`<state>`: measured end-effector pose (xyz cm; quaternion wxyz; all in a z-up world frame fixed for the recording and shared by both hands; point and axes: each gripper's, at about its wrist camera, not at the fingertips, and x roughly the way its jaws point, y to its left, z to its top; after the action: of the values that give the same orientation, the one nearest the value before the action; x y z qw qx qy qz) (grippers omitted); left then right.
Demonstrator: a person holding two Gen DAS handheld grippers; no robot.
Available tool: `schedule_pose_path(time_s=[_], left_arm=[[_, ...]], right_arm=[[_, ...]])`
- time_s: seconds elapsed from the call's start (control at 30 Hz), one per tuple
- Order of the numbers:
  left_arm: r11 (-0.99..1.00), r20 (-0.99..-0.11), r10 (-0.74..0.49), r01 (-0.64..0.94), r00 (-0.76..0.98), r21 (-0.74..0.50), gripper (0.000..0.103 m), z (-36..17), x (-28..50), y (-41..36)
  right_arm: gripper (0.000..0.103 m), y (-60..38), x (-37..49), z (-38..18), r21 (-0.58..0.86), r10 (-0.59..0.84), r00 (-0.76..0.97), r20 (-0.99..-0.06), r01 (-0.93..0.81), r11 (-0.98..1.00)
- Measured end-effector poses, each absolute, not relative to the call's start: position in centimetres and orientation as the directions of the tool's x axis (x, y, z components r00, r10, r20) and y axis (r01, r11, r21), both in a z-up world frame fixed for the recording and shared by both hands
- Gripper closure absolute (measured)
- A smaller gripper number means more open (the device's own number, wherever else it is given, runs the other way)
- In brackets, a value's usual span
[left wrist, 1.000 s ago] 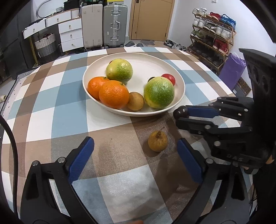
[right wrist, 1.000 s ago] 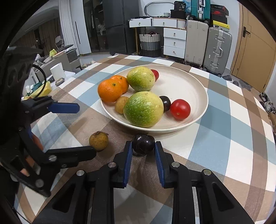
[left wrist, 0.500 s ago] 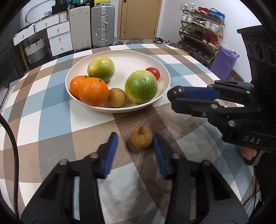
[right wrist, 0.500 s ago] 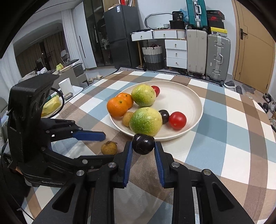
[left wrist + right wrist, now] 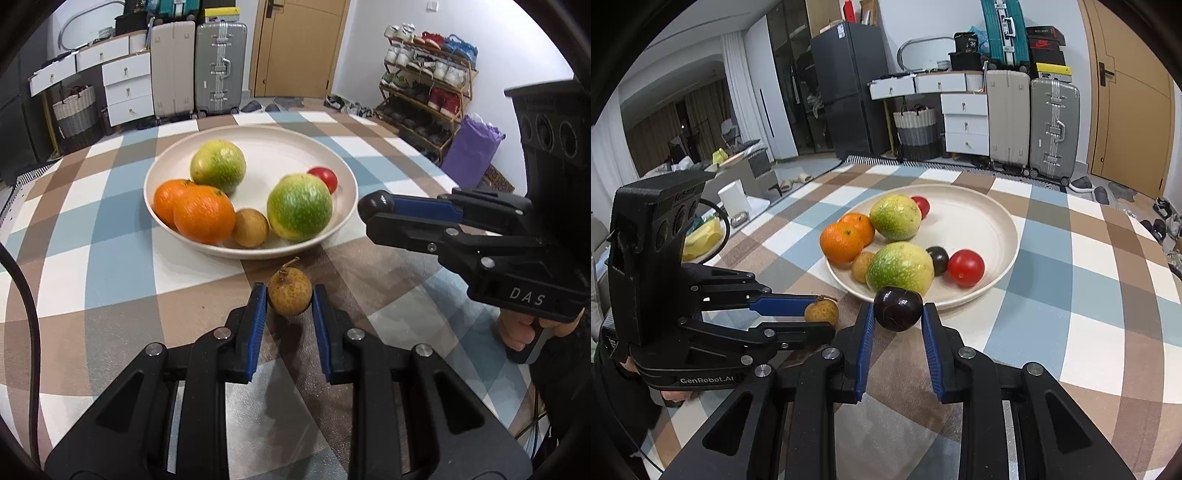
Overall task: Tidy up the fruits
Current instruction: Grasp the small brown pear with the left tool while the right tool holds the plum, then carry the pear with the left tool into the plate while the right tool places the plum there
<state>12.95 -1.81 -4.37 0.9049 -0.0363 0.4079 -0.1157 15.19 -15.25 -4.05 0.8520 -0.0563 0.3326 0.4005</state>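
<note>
Cream bowl point(image 5: 343, 218) holding oranges point(image 5: 203, 218), green fruits, tomatoes, left gripper point(image 5: 290, 295) clamping brown fruit point(image 5: 290, 297), right gripper point(image 5: 897, 314) clamping dark plum point(image 5: 897, 308)

Walls: plain white point(image 5: 373, 40).
Door: tan wood door point(image 5: 1130, 110) on the far wall, dark handle.
Luggage: beige suitcase point(image 5: 173, 66) and silver suitcase point(image 5: 221, 66) standing upright side by side; a teal suitcase point(image 5: 1001, 33) above them.
Storage: white drawer unit point(image 5: 964, 123), woven basket point(image 5: 916, 127) just beside it.
Appliance: dark refrigerator point(image 5: 846, 85).
Shoe rack: open wooden shoe rack point(image 5: 424, 85), full; purple bag point(image 5: 471, 147) near it.
Counter: checked cloth point(image 5: 85, 236) in brown, blue and white.
Floor: slippers point(image 5: 1087, 182) by the door.
</note>
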Motion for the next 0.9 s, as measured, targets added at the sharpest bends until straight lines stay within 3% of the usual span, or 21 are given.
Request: schedule_pose_path(time_s=[0.37,0.9], left_arm=[[0.969,-0.653,-0.237,0.126,0.719,-0.212,0.081,-2.4,12.2,0.1],[0.969,-0.624,-0.197,0.053,0.756,-0.241,0.081,-2.1,12.4,1.4]], right_arm=[[0.076,-16.3,15.8,-3.6,0.191,0.649,0.505,-0.57,-0.687,0.701],[0.076,-16.6,16.8,-3.2,0.22,0.645,0.525,-0.556,-0.655,0.723]])
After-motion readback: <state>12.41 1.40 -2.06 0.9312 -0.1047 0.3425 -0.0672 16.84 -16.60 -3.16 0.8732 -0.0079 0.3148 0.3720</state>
